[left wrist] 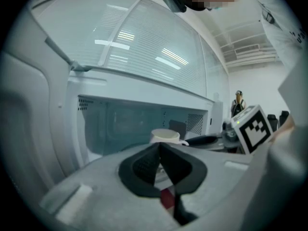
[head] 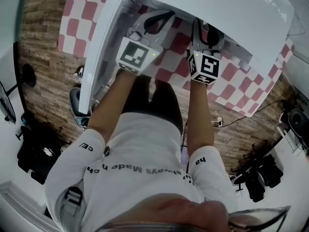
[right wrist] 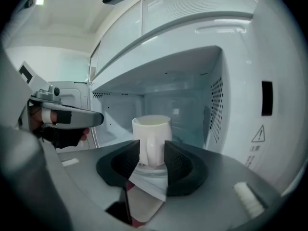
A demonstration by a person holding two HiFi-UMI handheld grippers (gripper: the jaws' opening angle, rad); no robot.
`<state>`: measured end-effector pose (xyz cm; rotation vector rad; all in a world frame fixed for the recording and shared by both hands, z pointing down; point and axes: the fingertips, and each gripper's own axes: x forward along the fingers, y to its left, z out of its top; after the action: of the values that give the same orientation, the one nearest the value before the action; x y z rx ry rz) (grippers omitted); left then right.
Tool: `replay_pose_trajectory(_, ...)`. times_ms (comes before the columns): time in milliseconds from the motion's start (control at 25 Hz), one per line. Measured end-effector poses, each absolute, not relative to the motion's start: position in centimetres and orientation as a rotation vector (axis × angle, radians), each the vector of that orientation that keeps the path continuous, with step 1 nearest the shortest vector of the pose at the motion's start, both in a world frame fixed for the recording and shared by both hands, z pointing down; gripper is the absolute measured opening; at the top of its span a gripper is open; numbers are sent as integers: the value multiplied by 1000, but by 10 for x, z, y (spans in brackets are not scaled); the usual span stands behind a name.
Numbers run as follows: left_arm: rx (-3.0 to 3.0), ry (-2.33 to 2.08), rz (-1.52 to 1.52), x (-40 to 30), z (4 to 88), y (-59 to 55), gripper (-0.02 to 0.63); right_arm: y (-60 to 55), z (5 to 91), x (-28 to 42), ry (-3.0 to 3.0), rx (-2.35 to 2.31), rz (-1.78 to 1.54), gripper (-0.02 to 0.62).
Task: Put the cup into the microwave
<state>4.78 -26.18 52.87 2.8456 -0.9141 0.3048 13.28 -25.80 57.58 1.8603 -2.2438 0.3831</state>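
At the microwave (right wrist: 269,71) my right gripper (right wrist: 151,154) reaches level, jaws wide around the cup (right wrist: 151,129), seemingly loose; left gripper (left wrist: 160,150) closed, empty.

The cup (right wrist: 151,137) stands inside the microwave (right wrist: 234,76).

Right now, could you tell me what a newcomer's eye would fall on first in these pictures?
The white cup stands upright inside the open microwave, and the right claw is open, one jaw on either side of the cup's handle. To its left, the left claw is shut with nothing in it, facing the microwave's mouth.
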Motion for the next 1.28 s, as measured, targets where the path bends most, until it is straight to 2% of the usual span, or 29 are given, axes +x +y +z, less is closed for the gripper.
replay_pose_trajectory(240, 2853, -864, 288, 56, 505, -245, 3, -241, 548, 133, -2249, 1867, 389, 155)
replay_pose_trajectory(640, 2870, -793, 304, 61, 459, -205, 3, -188, 482, 127, -2304, 1786, 356, 96)
replay_pose_trajectory(1280, 2915, -800, 105, 40, 307, -140, 3, -107, 311, 116, -2445, 1759, 171, 55)
